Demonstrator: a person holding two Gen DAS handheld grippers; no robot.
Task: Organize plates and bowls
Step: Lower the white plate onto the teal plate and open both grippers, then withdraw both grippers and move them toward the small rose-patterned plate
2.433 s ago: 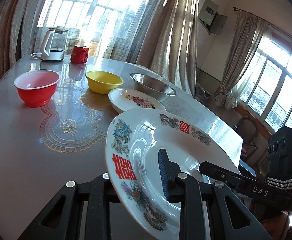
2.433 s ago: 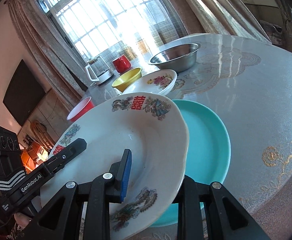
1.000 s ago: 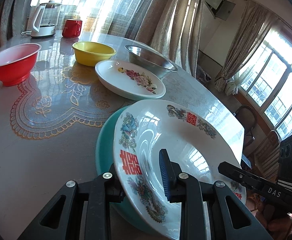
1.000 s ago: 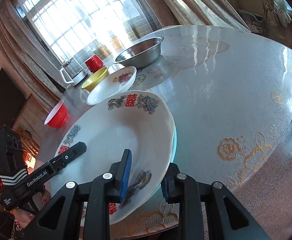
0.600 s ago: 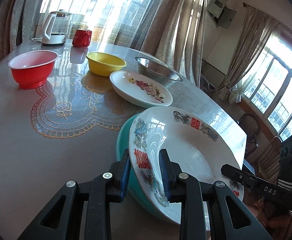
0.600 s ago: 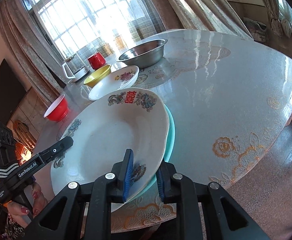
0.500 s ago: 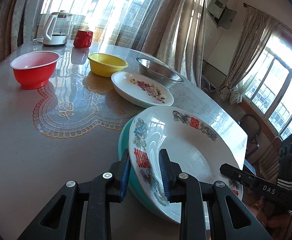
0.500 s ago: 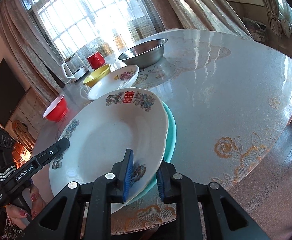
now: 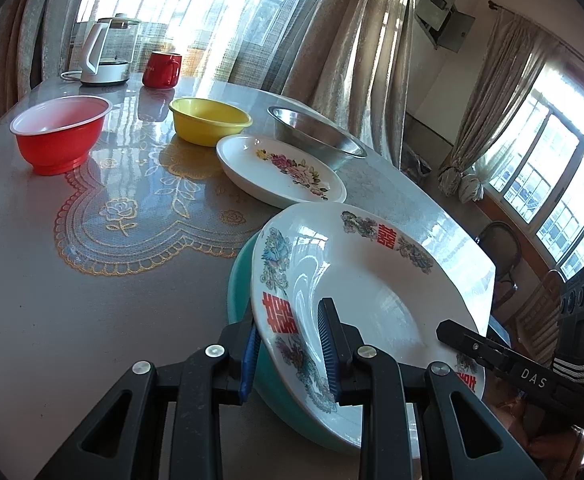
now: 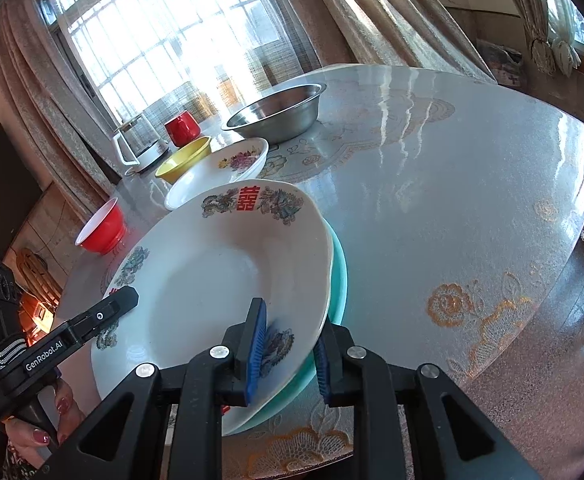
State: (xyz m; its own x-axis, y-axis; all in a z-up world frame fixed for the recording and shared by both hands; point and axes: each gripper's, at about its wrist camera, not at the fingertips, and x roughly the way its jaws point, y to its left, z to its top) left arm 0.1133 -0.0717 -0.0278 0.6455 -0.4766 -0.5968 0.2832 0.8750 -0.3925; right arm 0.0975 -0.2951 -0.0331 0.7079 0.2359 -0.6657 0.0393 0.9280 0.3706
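A white plate (image 9: 372, 280) with red characters and painted birds lies nested on a teal plate (image 9: 238, 284) at the near edge of the table. My left gripper (image 9: 288, 354) is shut on the white plate's near-left rim, one pad inside the plate and one under the rim. In the right wrist view my right gripper (image 10: 288, 354) is shut on the opposite rim of the white plate (image 10: 212, 280), its outer pad under the teal plate (image 10: 338, 276). Each gripper's finger shows in the other's view.
Beyond the stack sit a flowered white plate (image 9: 280, 172), a yellow bowl (image 9: 208, 120), a steel bowl (image 9: 316, 136) and a red bowl (image 9: 60, 136). A red mug (image 9: 162, 70) and a kettle (image 9: 106, 56) stand by the window. A hand (image 10: 44, 432) holds the left gripper.
The white plate, held tilted above the table, has come down level onto the teal plate. The right jaws have narrowed around both rims.
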